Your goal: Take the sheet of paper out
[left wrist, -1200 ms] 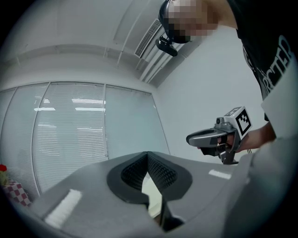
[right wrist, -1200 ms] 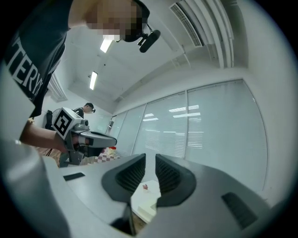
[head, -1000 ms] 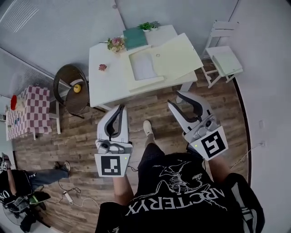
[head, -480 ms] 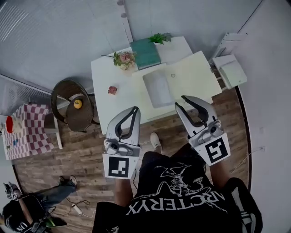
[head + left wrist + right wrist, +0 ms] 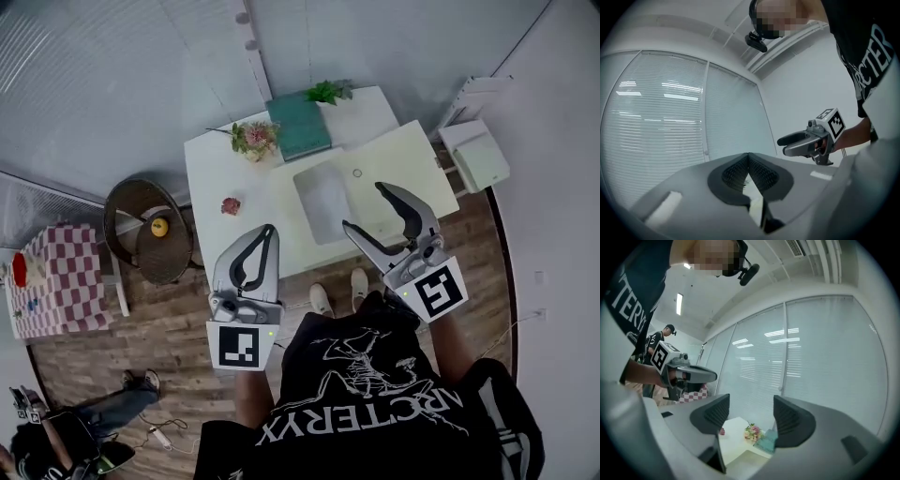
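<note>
A cream folder (image 5: 408, 155) lies open on the white table (image 5: 211, 169), with a pale grey sheet of paper (image 5: 325, 200) on its left half. My right gripper (image 5: 364, 208) hovers over the folder's near edge beside the sheet; its jaws are opening with nothing between them. In the right gripper view, that gripper (image 5: 750, 416) frames the table's far end. My left gripper (image 5: 268, 231) is shut and empty at the table's front edge, left of the sheet. In the left gripper view, its pads (image 5: 748, 158) meet at the tip.
A teal book (image 5: 298, 127), a green plant (image 5: 326, 92) and a flower bunch (image 5: 253, 139) stand at the table's far side; a small pink object (image 5: 231, 205) lies left. A round wicker chair (image 5: 155, 234), a white chair (image 5: 476, 155) and a checkered table (image 5: 56, 281) surround it.
The person has stepped up to the table, bringing both grippers from over the floor to its near edge. The right jaws have spread apart; the left stays shut.
</note>
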A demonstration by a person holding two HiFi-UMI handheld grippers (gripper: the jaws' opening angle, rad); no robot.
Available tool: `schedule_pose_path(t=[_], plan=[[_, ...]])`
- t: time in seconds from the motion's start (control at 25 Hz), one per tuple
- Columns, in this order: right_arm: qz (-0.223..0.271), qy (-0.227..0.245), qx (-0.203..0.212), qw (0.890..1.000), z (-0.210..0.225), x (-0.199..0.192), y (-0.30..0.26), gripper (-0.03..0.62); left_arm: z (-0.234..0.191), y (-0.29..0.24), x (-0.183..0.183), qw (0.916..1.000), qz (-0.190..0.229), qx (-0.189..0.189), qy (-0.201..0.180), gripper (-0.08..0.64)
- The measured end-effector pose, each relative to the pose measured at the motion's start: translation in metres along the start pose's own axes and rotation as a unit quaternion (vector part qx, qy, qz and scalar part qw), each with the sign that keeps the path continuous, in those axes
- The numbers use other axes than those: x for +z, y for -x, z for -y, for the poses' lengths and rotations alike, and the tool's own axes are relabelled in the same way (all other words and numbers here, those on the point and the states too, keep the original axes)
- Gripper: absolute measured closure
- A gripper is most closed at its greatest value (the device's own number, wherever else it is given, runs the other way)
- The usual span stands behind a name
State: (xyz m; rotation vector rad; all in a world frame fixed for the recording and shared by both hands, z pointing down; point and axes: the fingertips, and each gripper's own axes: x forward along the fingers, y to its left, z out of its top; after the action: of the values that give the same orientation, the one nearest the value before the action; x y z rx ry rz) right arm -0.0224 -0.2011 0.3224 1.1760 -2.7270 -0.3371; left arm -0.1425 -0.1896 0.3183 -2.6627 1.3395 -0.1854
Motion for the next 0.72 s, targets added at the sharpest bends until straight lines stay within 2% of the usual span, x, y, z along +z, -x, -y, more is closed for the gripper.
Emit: schedule_pose_path(t=[0.08,0.16,0.24,0.28,0.36,0.44,0.52,0.6,0.64,0.68,0.72], plan=[[-0.02,-0.043,0.017,0.999,0.007,-0.025,-0.009,0.284,-0.001,-0.002,0.0,0.9999,-0.005,0.01,0.005,0.548],[-0.034,-0.117,0.037,0.992,0.017,-0.062,-0.02,0.244,-0.004,-0.004,0.001,0.9997,-0.007,0.024,0.007,0.548],[-0.069,-0.196,0.06,0.976,0.024,-0.117,-0.029,0.229,-0.005,-0.003,-0.003,0.999,-0.016,0.042,0.007,0.548],[-0.095,-0.236,0.072,0.965,0.025,-0.149,-0.033,0.225,-0.005,-0.001,-0.007,0.9984,-0.026,0.05,0.008,0.548],[-0.151,-0.313,0.102,0.932,0.024,-0.21,-0.041,0.218,-0.006,0.003,-0.014,0.9966,-0.047,0.067,0.01,0.548],[-0.211,-0.376,0.143,0.891,0.015,-0.264,-0.046,0.218,-0.01,0.011,-0.019,0.9939,-0.066,0.087,0.014,0.548],[-0.29,-0.415,0.198,0.839,-0.003,-0.314,-0.044,0.218,-0.012,0.02,-0.021,0.9912,-0.077,0.106,0.016,0.548],[-0.362,-0.452,0.245,0.778,-0.02,-0.355,-0.038,0.218,-0.012,0.026,-0.019,0.9892,-0.079,0.123,0.01,0.548],[-0.383,-0.466,0.256,0.756,-0.025,-0.37,-0.037,0.218,-0.011,0.028,-0.017,0.9886,-0.077,0.13,0.004,0.548],[-0.395,-0.476,0.257,0.743,-0.027,-0.383,-0.039,0.218,-0.01,0.029,-0.016,0.9877,-0.076,0.137,0.0,0.548],[-0.403,-0.482,0.252,0.736,-0.028,-0.394,-0.042,0.218,-0.008,0.031,-0.017,0.9865,-0.079,0.144,-0.001,0.548]])
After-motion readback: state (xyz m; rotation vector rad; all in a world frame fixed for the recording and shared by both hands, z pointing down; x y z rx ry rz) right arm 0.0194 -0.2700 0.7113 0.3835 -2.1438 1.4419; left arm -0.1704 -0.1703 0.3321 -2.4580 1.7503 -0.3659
